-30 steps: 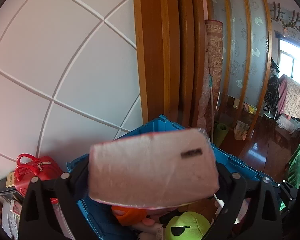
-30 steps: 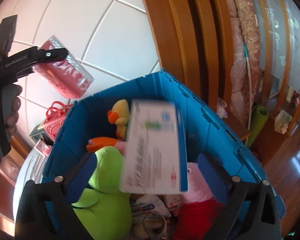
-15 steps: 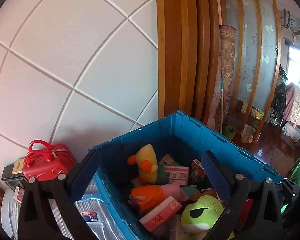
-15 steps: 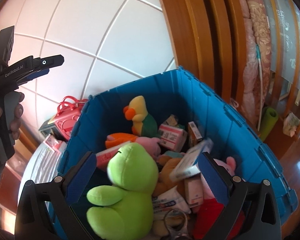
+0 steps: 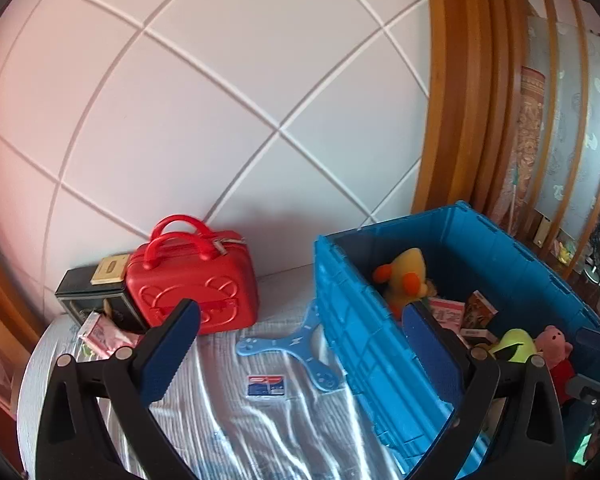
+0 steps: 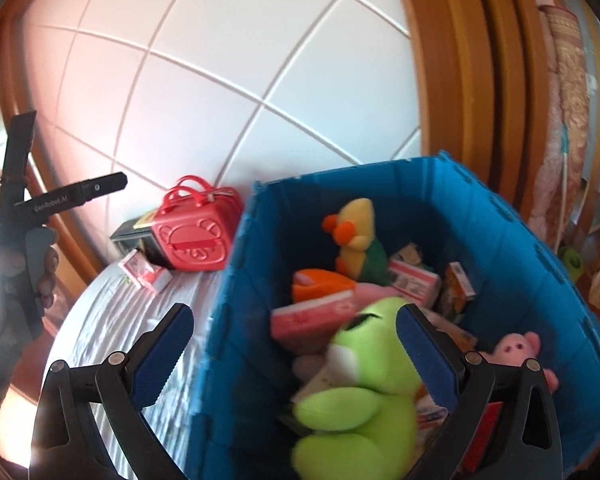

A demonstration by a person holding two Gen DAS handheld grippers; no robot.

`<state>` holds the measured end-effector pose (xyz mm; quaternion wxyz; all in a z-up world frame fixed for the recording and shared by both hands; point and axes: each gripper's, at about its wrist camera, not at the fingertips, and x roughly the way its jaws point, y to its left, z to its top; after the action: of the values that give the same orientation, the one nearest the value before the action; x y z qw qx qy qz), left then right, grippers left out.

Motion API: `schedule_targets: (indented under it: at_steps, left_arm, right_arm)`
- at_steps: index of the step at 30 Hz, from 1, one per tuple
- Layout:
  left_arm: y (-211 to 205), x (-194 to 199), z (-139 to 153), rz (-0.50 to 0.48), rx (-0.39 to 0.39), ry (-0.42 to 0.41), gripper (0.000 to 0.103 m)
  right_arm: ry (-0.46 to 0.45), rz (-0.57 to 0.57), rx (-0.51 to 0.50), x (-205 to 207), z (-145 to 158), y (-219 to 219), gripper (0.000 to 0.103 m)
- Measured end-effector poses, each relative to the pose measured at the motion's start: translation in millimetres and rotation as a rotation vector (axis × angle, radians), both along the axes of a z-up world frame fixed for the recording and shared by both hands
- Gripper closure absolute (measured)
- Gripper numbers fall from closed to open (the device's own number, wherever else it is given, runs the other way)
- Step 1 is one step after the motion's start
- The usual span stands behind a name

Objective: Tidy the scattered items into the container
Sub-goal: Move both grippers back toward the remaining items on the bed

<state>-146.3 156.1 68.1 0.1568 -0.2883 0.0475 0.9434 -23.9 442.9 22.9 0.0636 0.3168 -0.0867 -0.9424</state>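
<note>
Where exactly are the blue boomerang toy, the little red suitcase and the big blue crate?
blue boomerang toy (image 5: 290,342): left wrist view, on its centre hub.
red suitcase (image 5: 192,290): left wrist view, on its embossed front face.
blue crate (image 6: 236,340): right wrist view, on its outer left wall.

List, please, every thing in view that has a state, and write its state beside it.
left gripper: open, holding nothing
right gripper: open, holding nothing
blue crate: open on top, partly filled with toys and boxes
red case: zipped shut, upright by the wall
blue boomerang toy: lying flat outside the crate
small card: lying flat outside the crate
green plush: inside the crate
</note>
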Motion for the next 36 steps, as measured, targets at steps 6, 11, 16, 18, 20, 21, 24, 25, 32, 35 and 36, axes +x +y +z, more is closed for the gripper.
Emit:
schedule_targets:
  at_steps: [6, 11, 16, 18, 20, 21, 24, 25, 32, 35, 36]
  left_arm:
    - [-102, -9, -31, 0.13, -0.026, -0.031, 0.001]
    - [-183, -22, -62, 0.213, -0.025, -0.082, 0.001]
    - [-250, -41, -93, 0.278, -0.027, -0.119, 0.001]
    - [-272, -52, -107, 0.303, -0.036, -0.129, 0.001]
    - [-296, -65, -124, 0.328, -0.043, -0.138, 0.001]
    - [-307, -71, -132, 0.338, -0.045, -0.142, 0.001]
    - [-336, -95, -158, 0.365, -0.052, -0.148, 0.001]
    - [-346, -106, -168, 0.373, -0.05, -0.152, 0.001]
    - [-388, -187, -241, 0.362, -0.054, -0.158, 0.001]
    - [-401, -219, -273, 0.361, -0.06, -0.169, 0.001]
    - [-405, -229, -283, 0.362, -0.067, -0.172, 0.001]
  right_arm:
    - [0.001, 0.078, 0.025, -19, 1, -80, 0.0]
    - [-0.029, 0.142, 0.05, -39, -14, -150, 0.0]
    - [-0.085, 0.173, 0.064, -69, -47, -212, 0.0]
    - [-0.113, 0.179, 0.083, -83, -64, -231, 0.0]
    - [-0.137, 0.179, 0.094, -99, -84, -250, 0.0]
    - [-0.151, 0.173, 0.102, -108, -95, -257, 0.0]
    - [-0.201, 0.147, 0.106, -134, -130, -273, 0.0]
    - [-0.219, 0.138, 0.116, -143, -144, -278, 0.0]
    - [-0.305, 0.093, 0.162, -194, -234, -303, 0.0]
    - [-0.33, 0.066, 0.172, -213, -269, -309, 0.0]
    - [-0.335, 0.053, 0.172, -219, -280, -309, 0.0]
